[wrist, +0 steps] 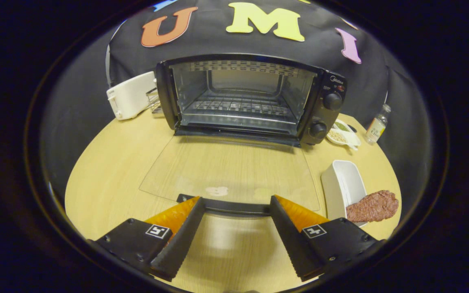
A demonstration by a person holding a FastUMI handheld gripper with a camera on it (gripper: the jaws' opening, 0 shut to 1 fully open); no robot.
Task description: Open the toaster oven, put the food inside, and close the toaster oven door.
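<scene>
- Leftmost, a white toaster (130,96) is seen standing on the wooden table (108,171), against the booth's black cloth wall, with a small wire rack (153,101) tucked between it and the oven.
- At centre, the black toaster oven (250,99) is shown with its mouth turned toward the gripper and its long axis running across the table; a wire shelf (238,106) is visible inside the lit cavity, and two knobs (332,101) are stacked on its right panel.
- Its glass door (230,171) is laid fully open and flat over the table, the dark door handle (234,206) lying crosswise at the near edge.
- The gripper (236,211) is held low before that handle with its fingers spread wide; the fingertips (196,203) are seen just at the handle's two ends, nothing is pinched between them, and actual contact cannot be judged.
- To the right, a white rectangular dish (340,185) is seen holding a brown slab of meat (373,206), which overhangs its near right rim, long axis pointing across the dish.
- Farther right and back, a small divided dish of seasonings (342,134) and a clear bottle (378,125) are seen beside the oven.
</scene>
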